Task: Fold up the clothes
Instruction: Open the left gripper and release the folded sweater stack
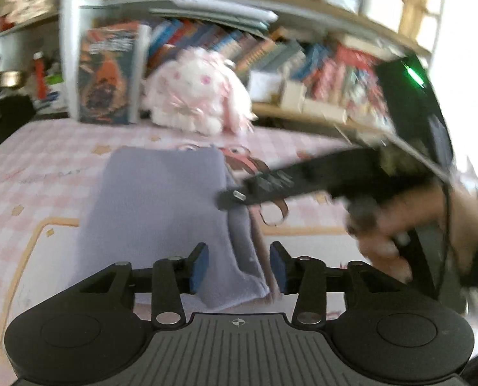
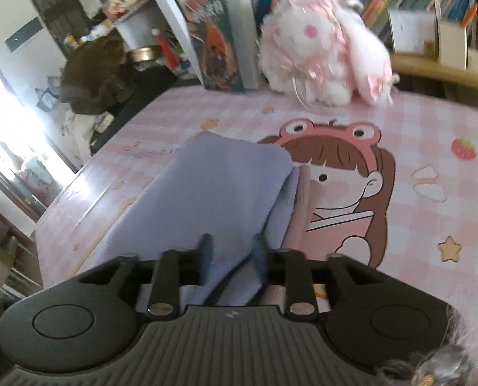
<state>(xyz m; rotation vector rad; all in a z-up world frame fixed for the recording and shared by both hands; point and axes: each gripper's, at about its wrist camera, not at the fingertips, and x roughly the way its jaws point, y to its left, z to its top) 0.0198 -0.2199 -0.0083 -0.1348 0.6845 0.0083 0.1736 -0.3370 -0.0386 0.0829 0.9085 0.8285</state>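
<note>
The left gripper stood released, its blue pads wide apart either side of the near edge of the folded lavender cloth, touching nothing. The right gripper had its pads partly parted around a raised fold of the cloth; blur hid whether they pinched it. Ahead, the cloth lay on the pink checked mat. Beyond stood a plush toy.
</note>
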